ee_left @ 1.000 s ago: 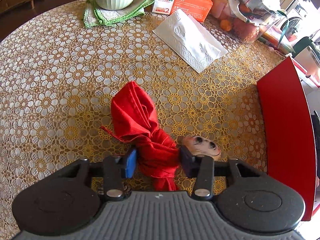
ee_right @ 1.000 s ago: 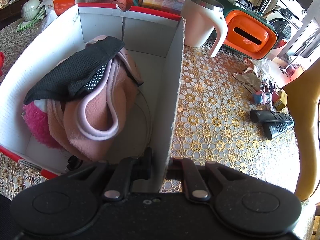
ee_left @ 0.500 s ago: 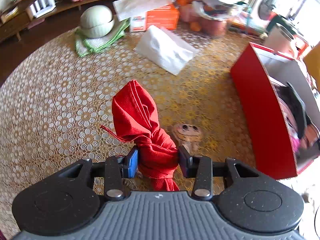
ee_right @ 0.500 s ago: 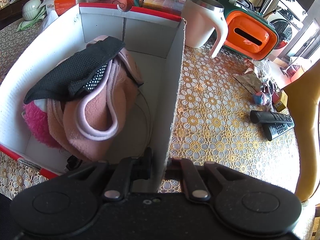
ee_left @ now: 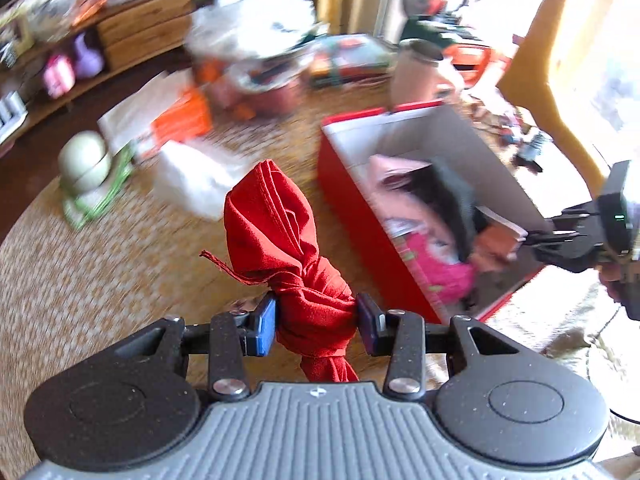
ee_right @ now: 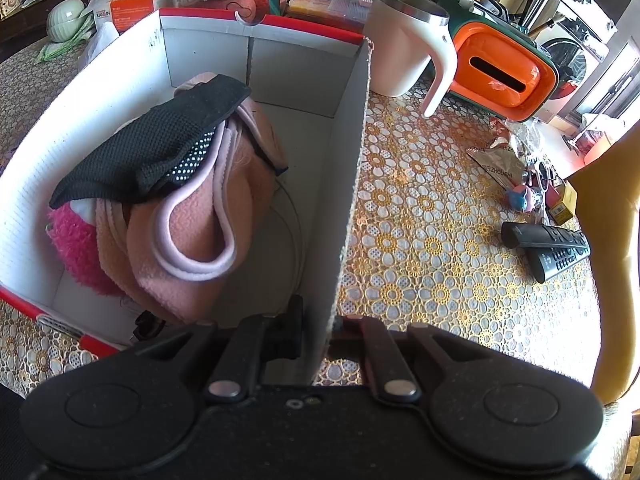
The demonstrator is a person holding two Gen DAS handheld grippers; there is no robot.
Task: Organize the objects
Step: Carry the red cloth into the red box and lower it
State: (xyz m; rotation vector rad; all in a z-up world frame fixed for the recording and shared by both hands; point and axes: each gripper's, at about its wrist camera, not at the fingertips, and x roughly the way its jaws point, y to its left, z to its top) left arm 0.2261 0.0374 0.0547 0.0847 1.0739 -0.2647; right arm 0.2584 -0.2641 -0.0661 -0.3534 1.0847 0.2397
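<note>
A: Status check. The left gripper (ee_left: 316,322) has its blue-padded jaws clamped on the knotted red cloth bundle (ee_left: 288,240); the pads press the knot from both sides. The bundle hangs clear of the round table with the gold-and-white floral lace cloth (ee_left: 80,280), just left of the red cardboard box with white inner walls (ee_left: 352,208).

B: And the right gripper (ee_right: 316,334)?

A: Nearly closed, pinching the box's near right wall (ee_right: 352,184), one finger inside and one outside. Looks like it is steadying the box.

B: Contents so far?

A: Pink fleece garment (ee_right: 200,216), black mesh fabric piece (ee_right: 160,140) on top of it, and a fuzzy magenta item (ee_right: 76,248) at the near left corner. Right half of the floor is mostly bare.

B: Progress, then?

A: My judgement: well along. Three soft items are boxed and the red bundle is in hand but not yet over the opening. Left view is blurred, so I cannot tell what else loose on the table belongs to the sort. The white tissue pack (ee_left: 192,180) and cream mug with steel rim (ee_right: 404,52) sit outside the box.
</note>
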